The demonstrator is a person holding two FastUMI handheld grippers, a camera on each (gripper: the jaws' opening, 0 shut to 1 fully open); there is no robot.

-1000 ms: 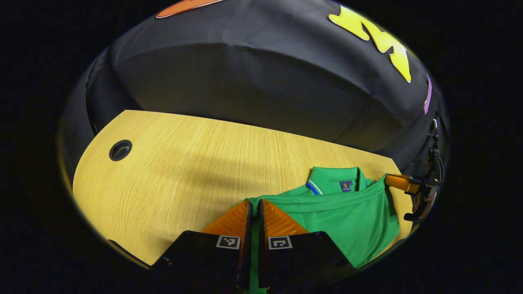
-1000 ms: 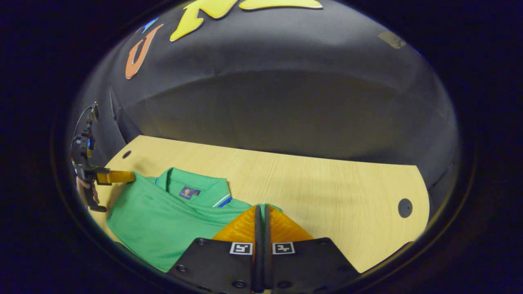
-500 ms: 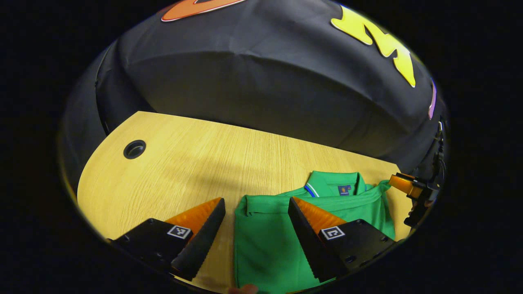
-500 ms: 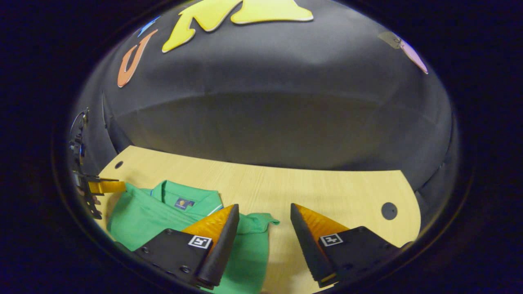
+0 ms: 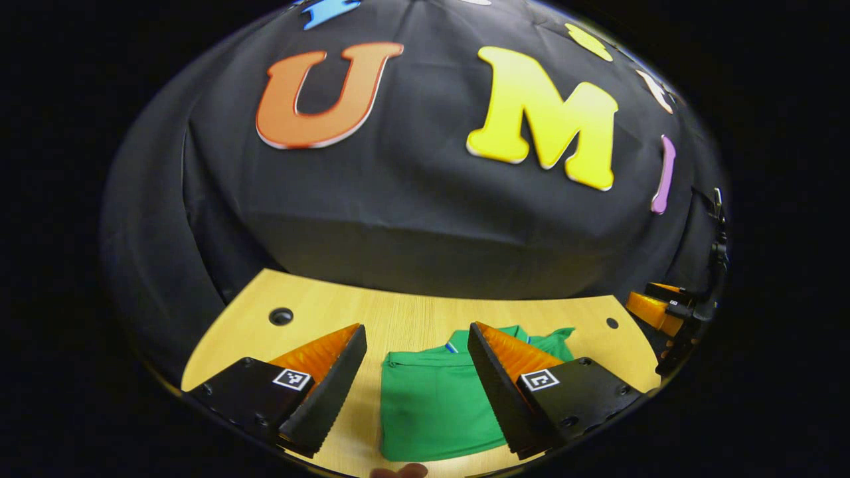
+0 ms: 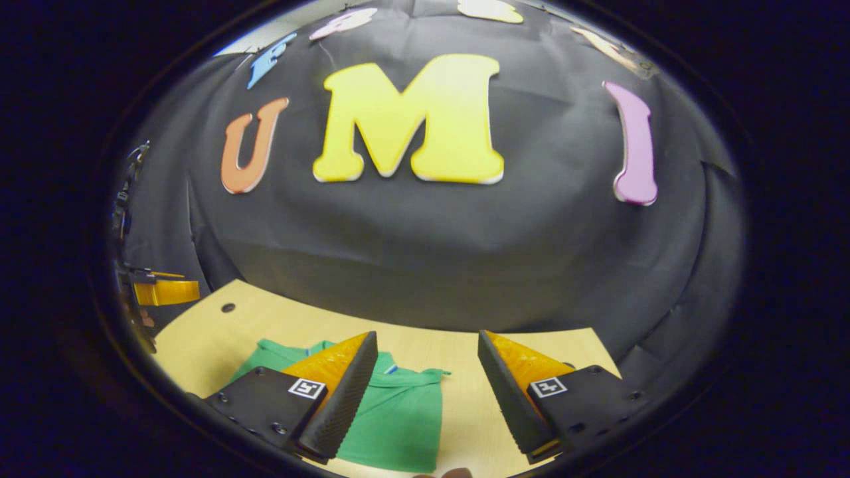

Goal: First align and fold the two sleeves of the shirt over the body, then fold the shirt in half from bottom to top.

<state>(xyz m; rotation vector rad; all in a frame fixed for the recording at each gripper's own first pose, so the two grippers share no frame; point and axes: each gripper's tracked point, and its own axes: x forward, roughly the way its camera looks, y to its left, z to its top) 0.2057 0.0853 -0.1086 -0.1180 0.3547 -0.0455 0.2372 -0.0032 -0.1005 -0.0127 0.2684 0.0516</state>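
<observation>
The green shirt (image 5: 435, 405) is lying flat on the wooden table (image 5: 412, 318), already down to a compact rectangle with the collar at the far edge, so to me the sleeve folds and the bottom-to-top fold both look done. Handling-wise I'd call it light, soft and floppy, a knit polo that sags from wherever you pinch it and slides easily on that smooth top. If I had to tidy it, I'd grab 2 corners of 1 edge at once, 1 per gripper, through all the layers, so the stack doesn't peel apart. My left gripper (image 5: 417, 392) has its fingers spread wide with nothing between them, held up off the shirt, which sits in the gap below. The right gripper (image 6: 425, 398) is the same deal, wide apart and holding nothing. The left gripper view gives me the shirt's left edge and near hem, plus a cable hole (image 5: 280, 316) in the table. The right gripper view gives me the shirt's right edge (image 6: 435, 418) and a little flap of fabric sticking out near the collar, which the left gripper's finger mostly covers from the other side. Each view also catches the other gripper way off at its border.
</observation>
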